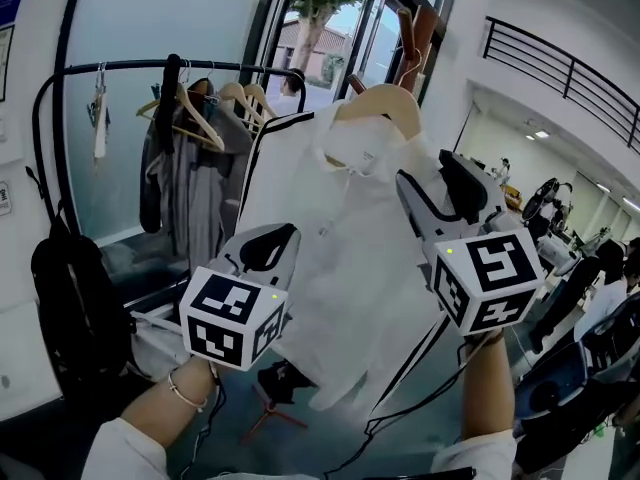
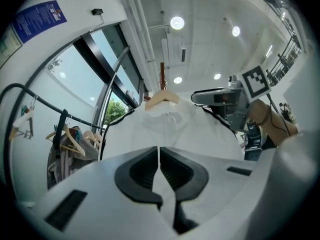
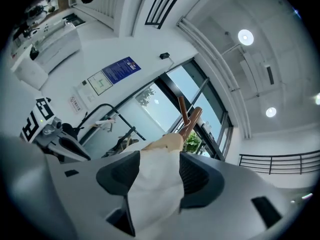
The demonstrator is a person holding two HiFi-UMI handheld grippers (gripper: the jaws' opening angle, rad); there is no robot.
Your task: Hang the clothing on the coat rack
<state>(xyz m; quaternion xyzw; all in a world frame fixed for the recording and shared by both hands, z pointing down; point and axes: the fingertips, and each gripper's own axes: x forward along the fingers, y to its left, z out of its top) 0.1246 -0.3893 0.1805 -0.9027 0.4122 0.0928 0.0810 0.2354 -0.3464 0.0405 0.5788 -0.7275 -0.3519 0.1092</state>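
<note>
A white shirt with dark trim hangs on a pale wooden hanger just below the brown pegs of the coat rack; the hook is hidden. My left gripper is low on the shirt's left front. In the left gripper view, the left gripper has its jaws pinched on a thin fold of that shirt. My right gripper is at the shirt's right shoulder. In the right gripper view, the right gripper stands wide with the cloth-covered hanger end lying between its jaws.
A black clothes rail at the left carries grey garments and bare wooden hangers. A black bag hangs beside it. Glass doors stand behind. Desks, chairs and people fill the right side, and cables lie on the floor.
</note>
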